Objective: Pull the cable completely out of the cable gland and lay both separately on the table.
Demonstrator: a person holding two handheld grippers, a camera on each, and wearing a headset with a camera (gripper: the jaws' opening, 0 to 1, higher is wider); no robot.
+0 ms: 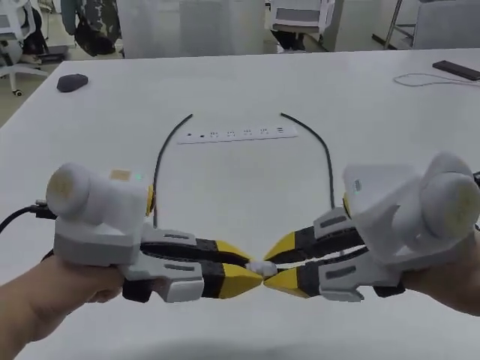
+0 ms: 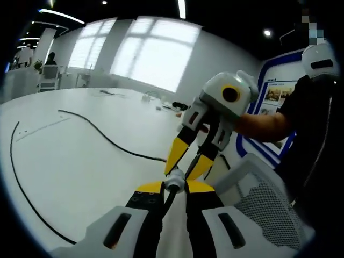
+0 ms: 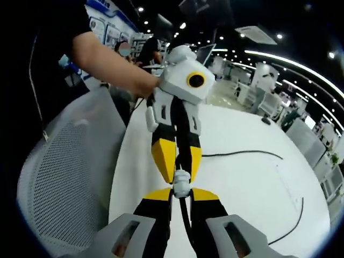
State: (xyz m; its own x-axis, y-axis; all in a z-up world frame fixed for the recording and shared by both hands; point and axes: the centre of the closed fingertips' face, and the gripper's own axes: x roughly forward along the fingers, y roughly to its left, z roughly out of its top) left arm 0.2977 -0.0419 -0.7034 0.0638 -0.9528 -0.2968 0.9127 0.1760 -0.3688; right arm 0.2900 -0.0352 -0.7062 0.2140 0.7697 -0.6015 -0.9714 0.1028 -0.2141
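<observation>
A small white cable gland (image 1: pixel 260 268) hangs above the table's near edge, between the tips of both grippers. My left gripper (image 1: pixel 251 271) comes in from the left and is shut on the gland (image 2: pixel 174 183). My right gripper (image 1: pixel 276 268) faces it tip to tip, shut on the black cable (image 3: pixel 185 215) just behind the gland (image 3: pixel 181 181). The cable (image 1: pixel 157 176) trails away on both sides, and its two ends lie on the white table (image 1: pixel 240 187) by a power strip. In the left gripper view the right gripper (image 2: pixel 183 169) meets my jaws from above.
A white power strip (image 1: pixel 238 134) lies mid-table between the cable ends. A dark mouse (image 1: pixel 72 82) sits far left; a dark flat device (image 1: pixel 456 70) and a thin white lead (image 1: pixel 420 77) sit far right. A mesh chair (image 3: pixel 59 177) stands behind me.
</observation>
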